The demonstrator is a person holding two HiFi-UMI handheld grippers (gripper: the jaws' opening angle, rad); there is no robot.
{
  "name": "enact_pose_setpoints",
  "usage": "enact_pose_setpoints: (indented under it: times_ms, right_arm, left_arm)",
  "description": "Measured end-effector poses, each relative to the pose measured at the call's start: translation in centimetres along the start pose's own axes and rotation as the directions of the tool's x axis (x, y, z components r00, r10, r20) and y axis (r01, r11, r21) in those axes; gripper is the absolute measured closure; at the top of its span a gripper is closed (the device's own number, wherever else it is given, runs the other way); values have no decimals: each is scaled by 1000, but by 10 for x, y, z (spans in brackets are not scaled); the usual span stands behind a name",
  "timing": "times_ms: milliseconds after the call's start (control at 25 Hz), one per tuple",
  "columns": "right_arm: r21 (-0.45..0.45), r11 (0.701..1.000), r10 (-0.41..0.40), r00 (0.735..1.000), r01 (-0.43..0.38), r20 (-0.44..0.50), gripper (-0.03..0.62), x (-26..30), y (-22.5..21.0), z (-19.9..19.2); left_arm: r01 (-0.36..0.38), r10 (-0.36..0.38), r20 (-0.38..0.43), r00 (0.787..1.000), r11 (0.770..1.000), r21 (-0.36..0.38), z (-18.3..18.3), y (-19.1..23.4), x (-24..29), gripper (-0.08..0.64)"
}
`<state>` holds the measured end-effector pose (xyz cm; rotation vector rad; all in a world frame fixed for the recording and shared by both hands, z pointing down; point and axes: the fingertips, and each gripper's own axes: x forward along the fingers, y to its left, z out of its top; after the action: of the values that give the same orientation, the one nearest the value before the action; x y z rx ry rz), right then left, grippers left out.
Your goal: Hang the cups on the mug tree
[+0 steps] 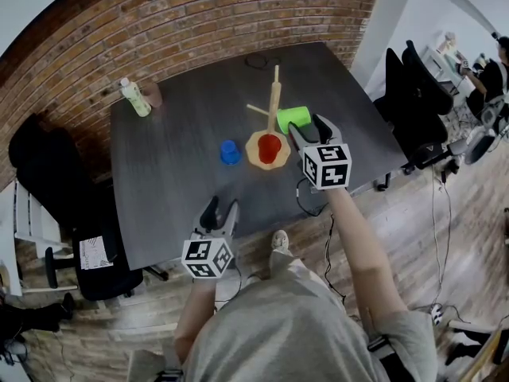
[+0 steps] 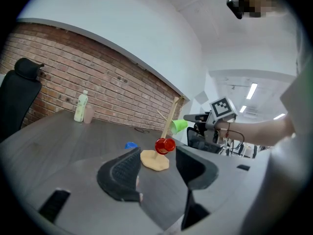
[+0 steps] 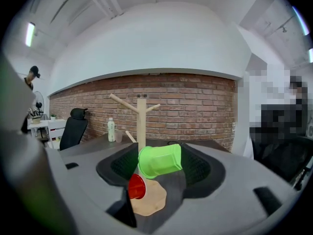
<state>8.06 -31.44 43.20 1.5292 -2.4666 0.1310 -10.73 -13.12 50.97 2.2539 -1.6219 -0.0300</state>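
A wooden mug tree (image 1: pixel 274 94) stands mid-table on a flat base. A red cup (image 1: pixel 270 147) hangs low on it, over the base. A green cup (image 1: pixel 293 118) lies tilted against the post, mouth toward it, and sits between the jaws of my right gripper (image 1: pixel 306 127). In the right gripper view the green cup (image 3: pixel 159 160) nearly fills the wide gap, and I see no squeeze on it. A blue cup (image 1: pixel 230 152) stands on the table left of the base. My left gripper (image 1: pixel 222 209) hovers open and empty at the near table edge, far from the tree (image 2: pixel 170 119).
A pale bottle (image 1: pixel 135 98) and a brownish tumbler (image 1: pixel 153 95) stand at the far left corner. A thin cable loop (image 1: pixel 258 60) lies near the back edge. Black office chairs stand left (image 1: pixel 48 165) and right (image 1: pixel 413 86) of the dark table (image 1: pixel 175 173).
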Motion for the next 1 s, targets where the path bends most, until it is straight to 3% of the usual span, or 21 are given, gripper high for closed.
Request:
enact_pose_setpoints:
  times_ms: [600, 1000]
  right_arm:
    - [4, 999, 35, 999, -35, 17, 339, -38, 64, -25]
    - [20, 998, 60, 998, -60, 24, 339, -55, 96, -44]
  left_arm:
    - [-11, 11, -4, 1000, 999, 39, 4, 11, -18, 339]
    - [-34, 36, -18, 999, 996, 81, 0, 26, -1, 339]
